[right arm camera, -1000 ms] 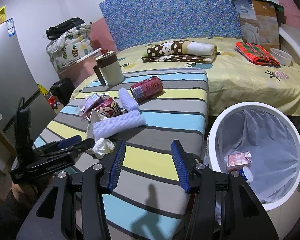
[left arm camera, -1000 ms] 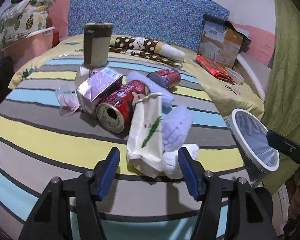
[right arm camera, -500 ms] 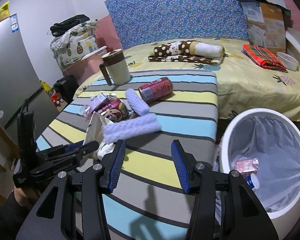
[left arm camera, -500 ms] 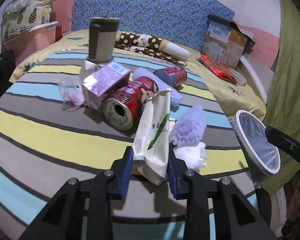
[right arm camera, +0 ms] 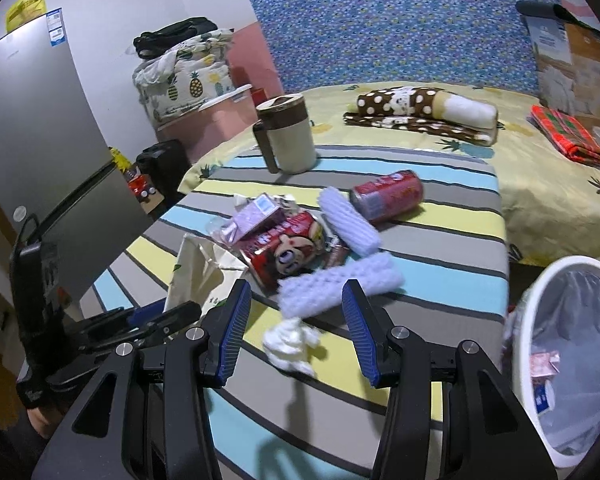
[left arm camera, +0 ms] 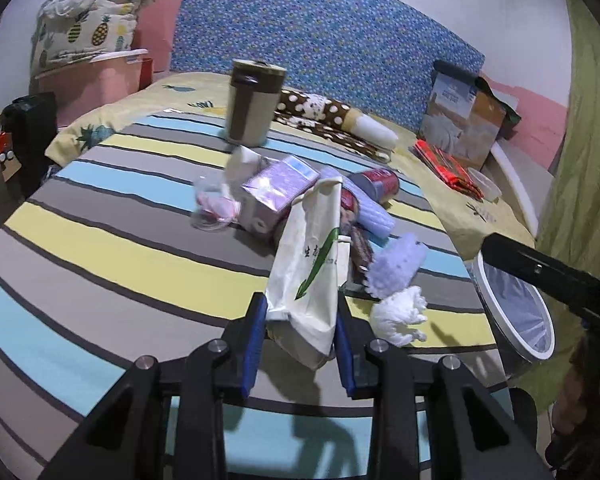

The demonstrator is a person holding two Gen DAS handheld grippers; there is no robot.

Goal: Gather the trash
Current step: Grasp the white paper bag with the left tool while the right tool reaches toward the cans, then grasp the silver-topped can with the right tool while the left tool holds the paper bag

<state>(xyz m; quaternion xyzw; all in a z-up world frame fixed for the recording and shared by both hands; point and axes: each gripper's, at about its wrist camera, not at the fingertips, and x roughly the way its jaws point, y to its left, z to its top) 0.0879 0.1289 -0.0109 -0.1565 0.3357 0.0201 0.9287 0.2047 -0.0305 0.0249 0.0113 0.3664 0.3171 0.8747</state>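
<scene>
My left gripper point(left arm camera: 300, 320) is shut on the lower end of a cream paper bag with a green arrow point(left arm camera: 312, 264); that same bag point(right arm camera: 198, 270) shows at the left of the right wrist view. My right gripper point(right arm camera: 296, 320) is open and hangs just above a crumpled white tissue point(right arm camera: 290, 342), with nothing between its pads. On the striped table lie a lilac foam wrap point(right arm camera: 340, 282), a red cartoon can point(right arm camera: 288, 246), another red can point(right arm camera: 388, 196), a purple carton point(left arm camera: 278, 190) and a clear plastic wrapper point(left arm camera: 214, 204). The white bin point(right arm camera: 528, 312) stands at the table's right edge.
A beige mug with a brown lid point(right arm camera: 286, 136) stands at the table's far side. Behind it is a bed with a dotted roll point(right arm camera: 420, 106), a red plaid cloth point(right arm camera: 566, 136) and a cardboard box point(right arm camera: 572, 66). A grey fridge point(right arm camera: 32, 128) is on the left.
My left gripper closed on the cream bag and drew it up and toward the camera. My right gripper swung left from the bin side until it hung over the tissue.
</scene>
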